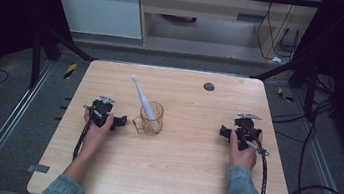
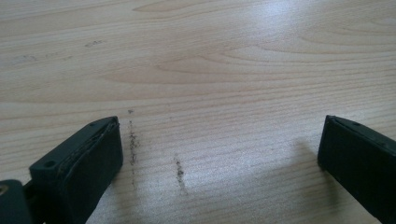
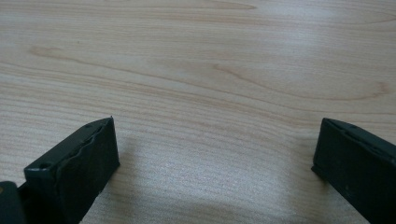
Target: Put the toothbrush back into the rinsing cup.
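Observation:
A clear amber glass mug (image 1: 151, 118) stands near the middle of the wooden table (image 1: 169, 177), handle to the left. A white electric toothbrush (image 1: 142, 98) stands in it and leans up and to the left. My left gripper (image 1: 107, 116) rests on the table just left of the mug, held by a hand. Its jaws (image 2: 219, 154) stand wide apart over bare wood, open. My right gripper (image 1: 241, 131) lies near the right edge, far from the mug. Its jaws (image 3: 215, 158) are also wide apart with nothing between them.
A small dark round hole cover (image 1: 208, 86) sits at the table's far side. Dark scuff marks (image 2: 180, 170) dot the wood in front of the left jaws. Cables (image 1: 264, 177) trail from the grippers towards the near edge. Metal rails (image 1: 11, 116) flank the table.

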### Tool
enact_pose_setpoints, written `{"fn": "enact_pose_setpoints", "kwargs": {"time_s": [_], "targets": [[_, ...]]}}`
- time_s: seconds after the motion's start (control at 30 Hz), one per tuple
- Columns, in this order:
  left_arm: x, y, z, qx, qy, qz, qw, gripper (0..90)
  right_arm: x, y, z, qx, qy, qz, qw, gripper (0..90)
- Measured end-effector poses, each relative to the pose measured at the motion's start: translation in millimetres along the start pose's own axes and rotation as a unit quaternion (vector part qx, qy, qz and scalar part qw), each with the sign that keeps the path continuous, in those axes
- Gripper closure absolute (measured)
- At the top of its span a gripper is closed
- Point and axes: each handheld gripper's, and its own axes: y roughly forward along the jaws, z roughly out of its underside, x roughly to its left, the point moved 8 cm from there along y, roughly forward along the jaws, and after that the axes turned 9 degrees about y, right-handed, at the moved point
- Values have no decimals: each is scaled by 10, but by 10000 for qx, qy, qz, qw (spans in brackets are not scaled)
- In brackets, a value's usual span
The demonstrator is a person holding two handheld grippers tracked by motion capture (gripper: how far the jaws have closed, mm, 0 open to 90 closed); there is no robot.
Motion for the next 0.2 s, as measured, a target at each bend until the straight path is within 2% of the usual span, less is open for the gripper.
{"fn": "enact_pose_setpoints", "kwargs": {"time_s": [0.2], "targets": [[-1,1,-1,-2,4,5,10000,0,-4,-4,7,-19,13,50,10000,2]]}}
